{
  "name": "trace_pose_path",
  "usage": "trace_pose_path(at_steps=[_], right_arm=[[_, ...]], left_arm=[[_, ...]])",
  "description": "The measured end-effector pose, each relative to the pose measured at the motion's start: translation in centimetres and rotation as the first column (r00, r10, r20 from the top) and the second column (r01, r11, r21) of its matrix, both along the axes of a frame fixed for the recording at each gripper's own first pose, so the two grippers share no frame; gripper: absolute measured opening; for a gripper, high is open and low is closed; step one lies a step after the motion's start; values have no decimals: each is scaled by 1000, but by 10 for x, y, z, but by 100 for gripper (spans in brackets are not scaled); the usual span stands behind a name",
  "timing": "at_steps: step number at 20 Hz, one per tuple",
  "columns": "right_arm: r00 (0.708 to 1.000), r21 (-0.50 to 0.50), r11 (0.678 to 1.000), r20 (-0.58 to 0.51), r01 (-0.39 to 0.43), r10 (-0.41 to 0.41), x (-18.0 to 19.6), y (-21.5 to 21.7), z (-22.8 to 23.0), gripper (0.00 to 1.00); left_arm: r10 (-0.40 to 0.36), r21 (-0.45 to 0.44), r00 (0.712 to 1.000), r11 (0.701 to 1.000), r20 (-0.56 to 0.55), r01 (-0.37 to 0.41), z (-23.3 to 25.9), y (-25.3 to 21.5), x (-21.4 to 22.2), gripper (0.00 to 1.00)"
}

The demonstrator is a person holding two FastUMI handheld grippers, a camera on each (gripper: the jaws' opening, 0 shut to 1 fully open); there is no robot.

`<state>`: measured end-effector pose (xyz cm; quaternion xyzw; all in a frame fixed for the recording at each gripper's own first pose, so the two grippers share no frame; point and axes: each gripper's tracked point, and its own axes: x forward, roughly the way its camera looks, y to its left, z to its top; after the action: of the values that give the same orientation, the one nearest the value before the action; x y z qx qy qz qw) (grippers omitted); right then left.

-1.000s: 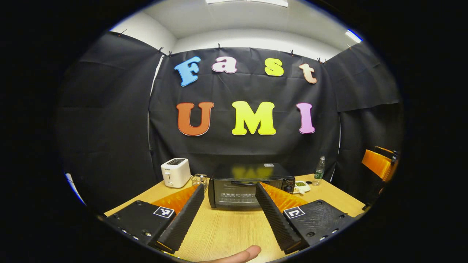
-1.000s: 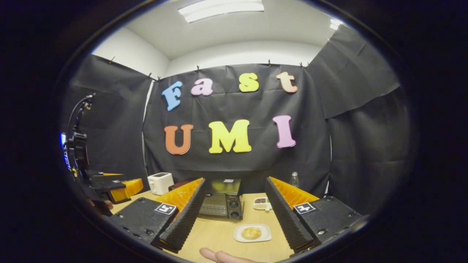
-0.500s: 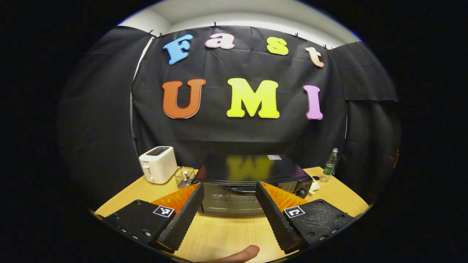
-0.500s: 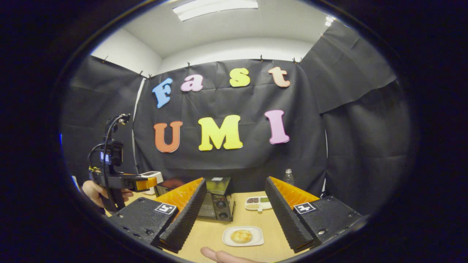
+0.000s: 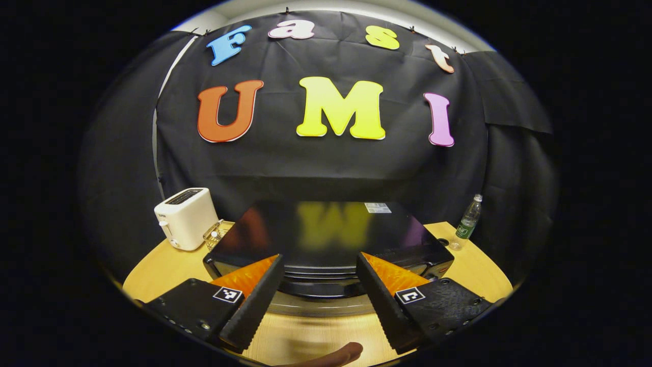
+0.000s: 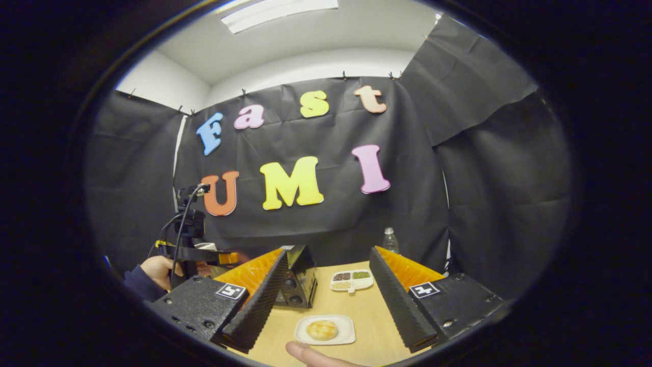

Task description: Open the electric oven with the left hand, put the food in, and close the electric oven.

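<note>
Your left gripper (image 5: 318, 283) hangs wide open and empty just above the front edge of the electric oven (image 5: 326, 239), placed to reach the door handle below. Your right gripper (image 6: 326, 290), also open and empty, waits over the worktop (image 6: 356, 311) near the food (image 6: 322, 330) on its plate (image 6: 346, 334), well apart from the oven door's swing.

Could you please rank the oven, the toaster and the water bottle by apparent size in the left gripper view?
1. Oven, though it sits nearest the camera.
2. Toaster.
3. Water bottle.
</note>
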<state>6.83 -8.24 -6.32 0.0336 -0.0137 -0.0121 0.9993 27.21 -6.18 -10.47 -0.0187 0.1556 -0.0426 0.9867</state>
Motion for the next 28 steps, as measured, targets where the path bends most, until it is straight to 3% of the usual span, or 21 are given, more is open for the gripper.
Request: trace_pose_path(at_steps=[1, 2, 3, 5, 18, 28], right_arm=[[1000, -20, 1000, 11, -2, 2, -4, 3, 2, 99], [1000, -44, 999, 17, 1, 0, -7, 4, 2, 99], [1000, -64, 998, 18, 9, -8, -9, 2, 1, 99], [1000, -76, 997, 0, 30, -30, -12, -3, -2, 99], [998, -67, 997, -34, 50, -53, -66, -2, -4, 99], [991, -115, 992, -115, 59, -72, -68, 5, -36, 100]], left_arm=[[16, 8, 1000, 1000, -25, -16, -7, 2, -1, 93], [11, 24, 1000, 1000, -18, -11, -3, 2, -4, 84], [-5, 35, 999, 999, -34, 6, -7, -1, -2, 94], [-9, 30, 999, 1000, -45, 10, -10, -3, -5, 98], [-6, 31, 996, 999, -93, 9, -47, -1, -96, 97], [1, 17, 995, 1000, -97, 1, -116, -5, -152, 96]])
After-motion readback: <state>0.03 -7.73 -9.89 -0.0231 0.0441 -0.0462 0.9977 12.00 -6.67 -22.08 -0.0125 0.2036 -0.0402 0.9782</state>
